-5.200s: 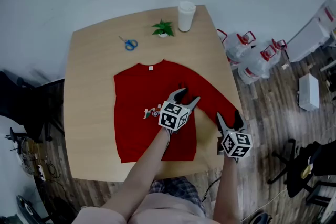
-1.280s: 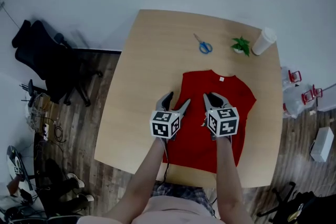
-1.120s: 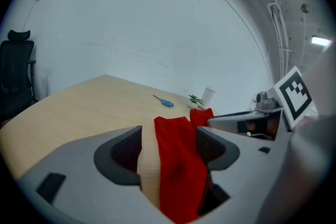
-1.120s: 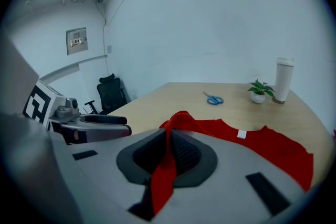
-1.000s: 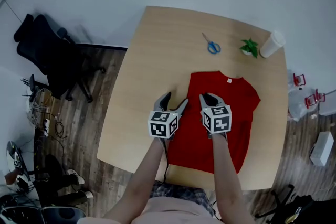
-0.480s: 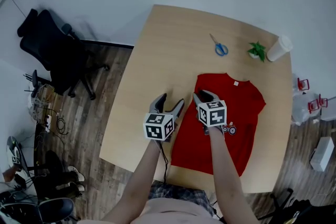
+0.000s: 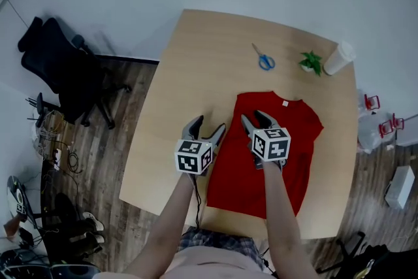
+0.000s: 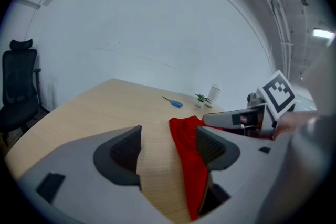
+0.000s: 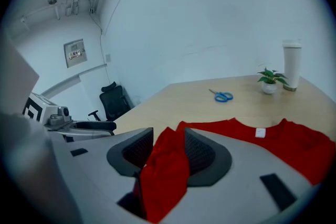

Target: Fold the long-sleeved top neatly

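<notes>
The red long-sleeved top [image 7: 284, 163] lies flat on the wooden table [image 7: 189, 75], collar away from me, with no sleeve stretched out past the body. My right gripper [image 7: 256, 117] hovers over its left shoulder. Its jaws have just been opening, and a loose fold of red cloth [image 9: 165, 176] still stands between them in the right gripper [image 9: 168, 152] view. My left gripper [image 7: 209, 125] hangs open over the top's left edge [image 8: 189, 160] with nothing held; in its own view the left gripper [image 8: 168, 152] has bare wood between the pads.
Blue scissors [image 7: 264, 60], a small green plant [image 7: 311, 63] and a white cup [image 7: 338, 59] stand along the table's far side. A black office chair [image 7: 59, 75] stands on the floor to the left, and bags [image 7: 382, 124] lie to the right.
The sleeve that lay stretched out to the right earlier is now folded in. Over the last second the right gripper's jaws have parted; the left gripper has stayed beside it.
</notes>
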Tool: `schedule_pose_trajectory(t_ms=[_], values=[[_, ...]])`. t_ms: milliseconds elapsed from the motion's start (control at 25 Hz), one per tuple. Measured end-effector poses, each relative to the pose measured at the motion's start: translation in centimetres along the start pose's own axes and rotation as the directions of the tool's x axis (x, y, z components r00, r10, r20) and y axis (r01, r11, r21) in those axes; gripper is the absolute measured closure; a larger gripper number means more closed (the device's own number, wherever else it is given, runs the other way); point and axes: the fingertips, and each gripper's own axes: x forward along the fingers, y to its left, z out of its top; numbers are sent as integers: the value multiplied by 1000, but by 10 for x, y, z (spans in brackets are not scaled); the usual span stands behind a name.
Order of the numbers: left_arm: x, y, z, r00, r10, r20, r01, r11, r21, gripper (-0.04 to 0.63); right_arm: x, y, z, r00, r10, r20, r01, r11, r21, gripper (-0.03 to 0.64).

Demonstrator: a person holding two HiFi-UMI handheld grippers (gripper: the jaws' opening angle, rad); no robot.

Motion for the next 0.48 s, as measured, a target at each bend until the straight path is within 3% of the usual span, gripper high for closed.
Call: schedule_pose_trajectory(t_ms=[240,480], values=[[42,-44,17,990,-132,-56,139,982,129,276,-60,-65,4,993,-114,3,114,993,-40,416],[94,-74,22,951,-216,-221,279,907,315,268,-113,-148,-4,977,-207,-48,200,973,-118,397]])
